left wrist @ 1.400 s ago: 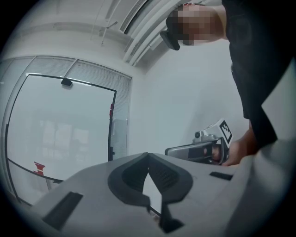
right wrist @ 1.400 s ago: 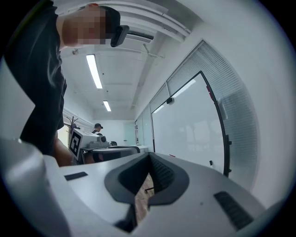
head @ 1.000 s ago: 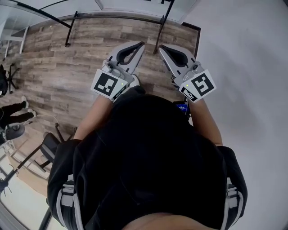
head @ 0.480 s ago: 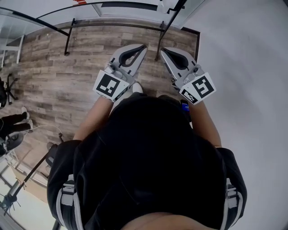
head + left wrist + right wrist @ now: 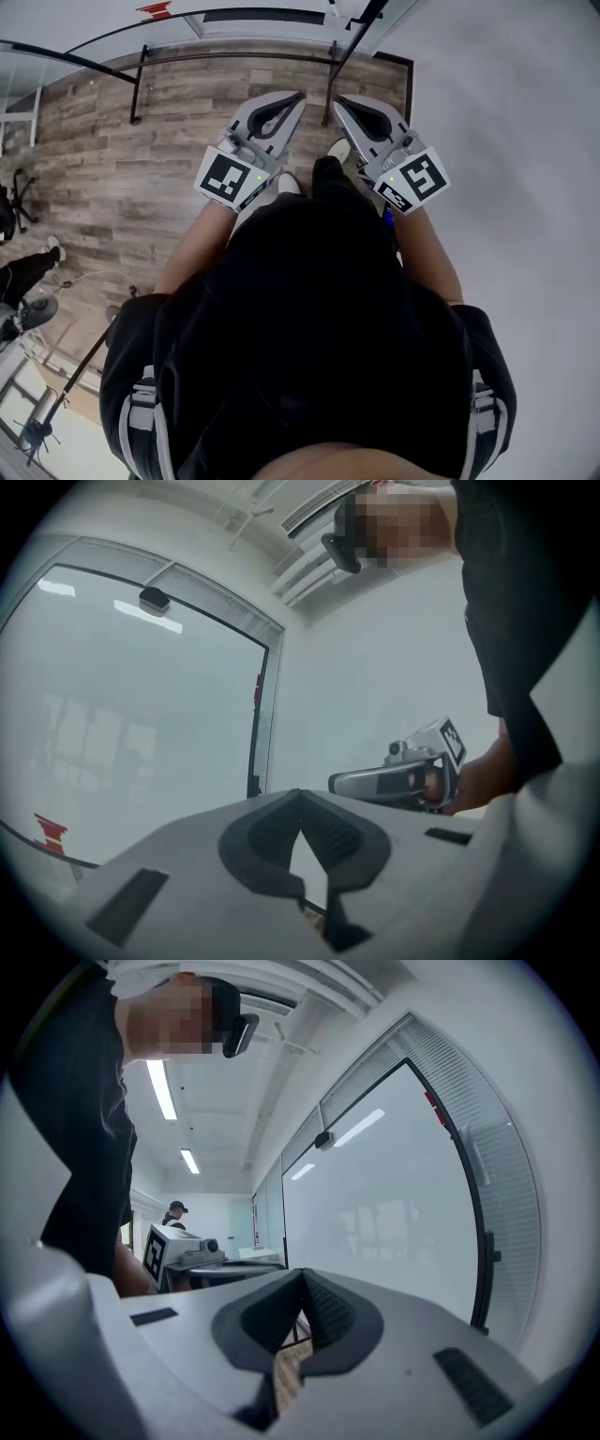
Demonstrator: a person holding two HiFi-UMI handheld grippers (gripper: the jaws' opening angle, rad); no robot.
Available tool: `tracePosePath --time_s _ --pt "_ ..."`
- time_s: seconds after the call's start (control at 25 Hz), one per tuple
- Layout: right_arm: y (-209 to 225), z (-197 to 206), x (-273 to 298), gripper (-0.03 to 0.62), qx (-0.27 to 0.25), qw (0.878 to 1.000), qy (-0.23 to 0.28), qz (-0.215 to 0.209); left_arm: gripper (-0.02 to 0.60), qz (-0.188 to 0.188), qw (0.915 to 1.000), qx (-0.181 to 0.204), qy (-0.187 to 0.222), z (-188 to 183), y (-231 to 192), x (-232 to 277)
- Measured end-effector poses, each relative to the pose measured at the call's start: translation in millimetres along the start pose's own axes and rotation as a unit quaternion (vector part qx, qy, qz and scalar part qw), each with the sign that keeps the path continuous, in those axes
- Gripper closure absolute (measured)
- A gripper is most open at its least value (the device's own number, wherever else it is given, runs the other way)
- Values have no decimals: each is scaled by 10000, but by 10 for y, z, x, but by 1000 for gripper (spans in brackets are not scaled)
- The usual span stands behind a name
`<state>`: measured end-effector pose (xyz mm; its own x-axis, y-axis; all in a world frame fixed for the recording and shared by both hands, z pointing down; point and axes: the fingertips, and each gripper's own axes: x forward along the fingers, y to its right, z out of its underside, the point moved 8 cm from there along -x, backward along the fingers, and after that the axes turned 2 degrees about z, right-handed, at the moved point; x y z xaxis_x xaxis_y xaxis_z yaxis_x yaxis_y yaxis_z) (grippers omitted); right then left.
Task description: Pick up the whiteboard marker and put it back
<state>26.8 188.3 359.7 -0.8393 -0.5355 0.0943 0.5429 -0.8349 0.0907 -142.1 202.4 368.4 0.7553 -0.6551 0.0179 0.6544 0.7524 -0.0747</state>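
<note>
Left gripper (image 5: 296,96) and right gripper (image 5: 336,97): we hold one in each hand, side by side in front of the body, tips pointing away over the floor. In the left gripper view the left gripper (image 5: 300,794) has its jaws closed tip to tip with nothing between them. The right gripper view shows the same of the right gripper (image 5: 302,1274): tips touching, nothing held. Each carries its marker cube, left (image 5: 228,176) and right (image 5: 417,178), at the wrist end.

Whiteboard marker: we cannot find it in any view.

Further items, largest first:

- White wall (image 5: 525,169), filling the right side of the head view.
- Wood-plank floor (image 5: 141,150), under both grippers.
- Our black top (image 5: 309,328), covering the lower middle of the head view.
- Glossy white panel (image 5: 394,1194) in a black frame, to the right in the right gripper view.
- Frosted glass panel (image 5: 122,714), dark-framed, to the left in the left gripper view.
- Black metal stand legs (image 5: 139,84), on the floor beyond the grippers.
- Dark trouser leg (image 5: 326,173) with a white shoe (image 5: 339,150), between the two grippers.
- Second person, far off down the room (image 5: 174,1213).
- Ceiling strip light (image 5: 161,1087).
</note>
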Motion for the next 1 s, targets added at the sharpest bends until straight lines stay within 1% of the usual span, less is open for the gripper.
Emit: tracePosePath --time_s 0.4,0.64,1.0 --pt "422 7 260 599 14 9998 102 -179 577 -202 9997 115 59 -30 -312 298" --pt "848 -158 332 598 16 9995 148 -275 577 -319 9994 137 35 -195 -491 659" --pt "1565 -235 472 599 76 9990 146 -410 577 -411 9991 74 49 -234 -769 1234"
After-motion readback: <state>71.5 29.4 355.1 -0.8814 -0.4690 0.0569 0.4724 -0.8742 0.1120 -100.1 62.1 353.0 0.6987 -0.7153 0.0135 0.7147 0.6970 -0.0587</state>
